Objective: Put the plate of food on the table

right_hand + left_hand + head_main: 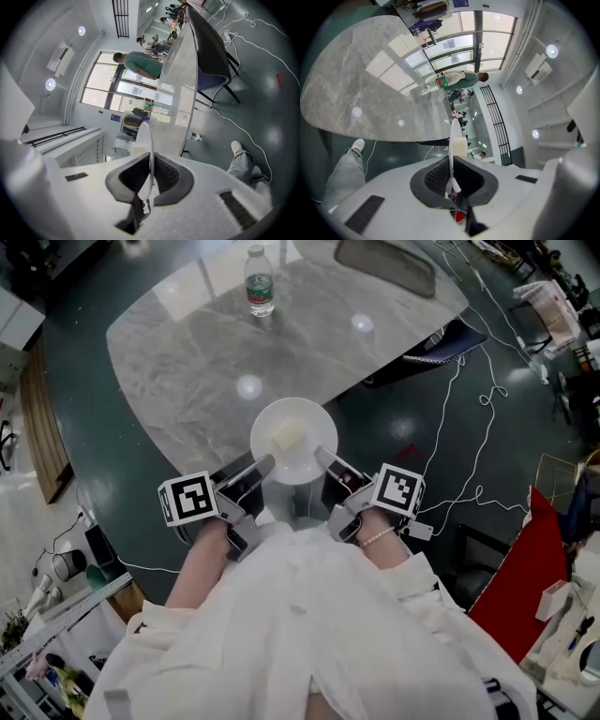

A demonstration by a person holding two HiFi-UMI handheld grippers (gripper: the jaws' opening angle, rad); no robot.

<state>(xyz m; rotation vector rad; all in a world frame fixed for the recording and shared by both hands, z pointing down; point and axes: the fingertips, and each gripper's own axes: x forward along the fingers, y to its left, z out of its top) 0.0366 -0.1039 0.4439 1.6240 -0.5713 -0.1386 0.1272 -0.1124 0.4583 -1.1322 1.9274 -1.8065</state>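
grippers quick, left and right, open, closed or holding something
Left gripper: closed on the left rim of the white plate.
Right gripper: closed on the same plate's right rim.

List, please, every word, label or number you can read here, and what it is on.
No text is readable.
Water bottle label: too small to read.
Blue wall sign: blurred.
Left marker cube and right marker cube: square patterns only, no letters.
Plate: no print.
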